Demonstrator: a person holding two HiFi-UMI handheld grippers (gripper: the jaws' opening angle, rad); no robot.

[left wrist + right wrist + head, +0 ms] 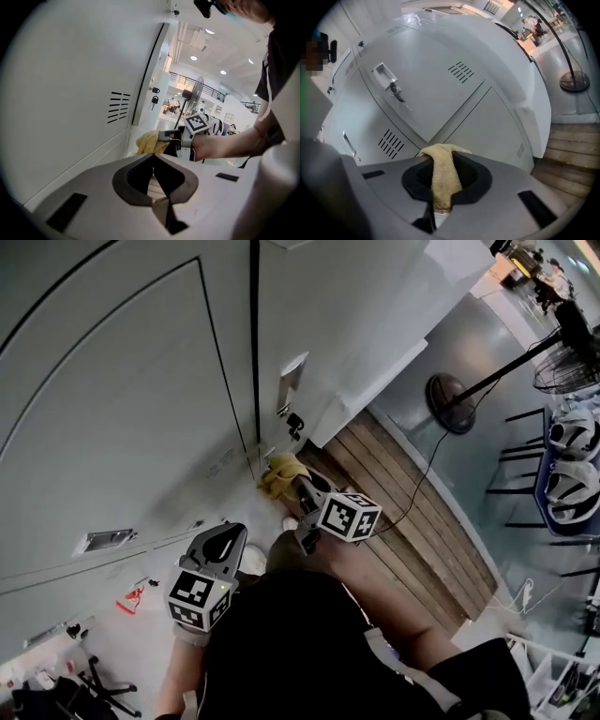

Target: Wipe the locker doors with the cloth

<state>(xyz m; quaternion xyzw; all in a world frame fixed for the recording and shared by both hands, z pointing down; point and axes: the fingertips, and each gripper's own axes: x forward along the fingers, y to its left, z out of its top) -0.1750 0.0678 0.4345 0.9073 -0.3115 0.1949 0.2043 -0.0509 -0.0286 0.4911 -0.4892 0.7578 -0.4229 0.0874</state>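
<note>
Grey locker doors (122, 409) fill the upper left of the head view. A yellow cloth (284, 474) is bunched against the bottom of the lockers, and my right gripper (300, 484) is shut on it. In the right gripper view the cloth (443, 176) hangs down between the jaws of the right gripper (440, 157), with vented locker doors (440, 84) just beyond. My left gripper (228, 532) is held lower and to the left, a little off the doors, shut and holding nothing. The left gripper view shows the cloth (151, 142) ahead of the left gripper (153, 158).
A key hangs in a lock (293, 423) on the locker edge. A wooden platform (412, 502) lies to the right of the lockers. A standing fan's base (452, 390) is beyond it, with chairs (572, 465) at the far right. Small clutter (131, 598) lies at lower left.
</note>
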